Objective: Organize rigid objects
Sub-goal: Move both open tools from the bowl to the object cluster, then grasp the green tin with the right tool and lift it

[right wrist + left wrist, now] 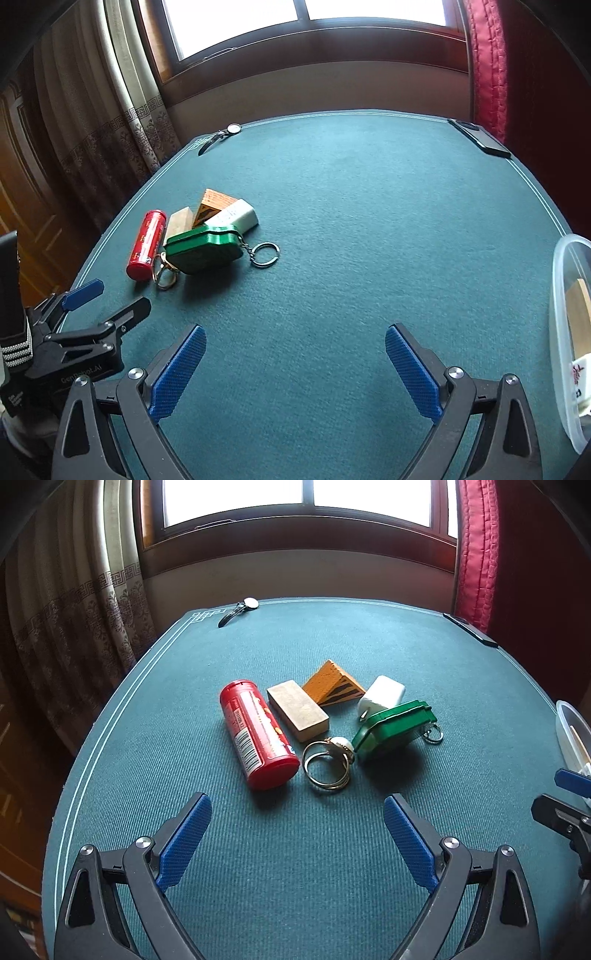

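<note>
Left gripper [297,834] gapes wide, empty; right gripper [295,365] likewise. Red tube [256,734] lies just ahead of the left fingertips: likely light, stiff, roll-prone; pinch mid-body across its width.

Cut off at the right edge: clear plastic tub [565,332], with contents only partly seen; half hidden behind green case [205,249]: wooden block [179,221].

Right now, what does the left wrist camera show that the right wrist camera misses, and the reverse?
Only the left view: the gold ring's white pearl.
Only the right view: the printed white tile inside the clear plastic tub, and the left tongs from outside.
Both: red cylindrical tube, pale wooden block, green keychain case, wristwatch, all on the green felt table.
</note>
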A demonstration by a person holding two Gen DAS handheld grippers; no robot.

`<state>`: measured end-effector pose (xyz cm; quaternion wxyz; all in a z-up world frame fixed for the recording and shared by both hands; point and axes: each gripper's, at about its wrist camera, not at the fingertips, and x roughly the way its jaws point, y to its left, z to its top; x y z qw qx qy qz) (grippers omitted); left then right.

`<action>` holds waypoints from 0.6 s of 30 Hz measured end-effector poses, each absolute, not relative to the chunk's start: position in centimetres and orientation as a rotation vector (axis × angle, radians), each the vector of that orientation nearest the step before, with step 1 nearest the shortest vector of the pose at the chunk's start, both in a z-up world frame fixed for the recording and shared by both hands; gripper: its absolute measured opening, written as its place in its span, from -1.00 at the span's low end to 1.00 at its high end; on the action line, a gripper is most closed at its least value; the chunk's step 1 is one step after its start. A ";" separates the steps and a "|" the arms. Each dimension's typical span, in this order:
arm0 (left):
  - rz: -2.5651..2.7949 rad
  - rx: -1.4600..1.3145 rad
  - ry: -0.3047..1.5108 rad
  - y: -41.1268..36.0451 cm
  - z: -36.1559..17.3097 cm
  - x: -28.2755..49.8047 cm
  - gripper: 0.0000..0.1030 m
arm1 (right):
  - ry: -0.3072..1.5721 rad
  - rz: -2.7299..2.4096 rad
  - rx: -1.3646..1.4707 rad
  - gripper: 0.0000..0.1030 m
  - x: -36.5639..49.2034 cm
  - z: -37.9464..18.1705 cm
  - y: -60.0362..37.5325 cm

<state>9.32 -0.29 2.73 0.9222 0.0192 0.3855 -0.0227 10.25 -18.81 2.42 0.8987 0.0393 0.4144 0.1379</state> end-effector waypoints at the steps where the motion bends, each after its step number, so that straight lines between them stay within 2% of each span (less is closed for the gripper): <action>1: -0.044 0.040 0.792 0.0 2.6 9.3 0.84 | 0.856 0.295 0.075 0.94 10.6 2.5 -18.1; 18: -0.058 -0.044 0.812 3.2 1.8 9.3 0.84 | 0.877 0.344 0.046 0.97 15.5 2.6 -12.2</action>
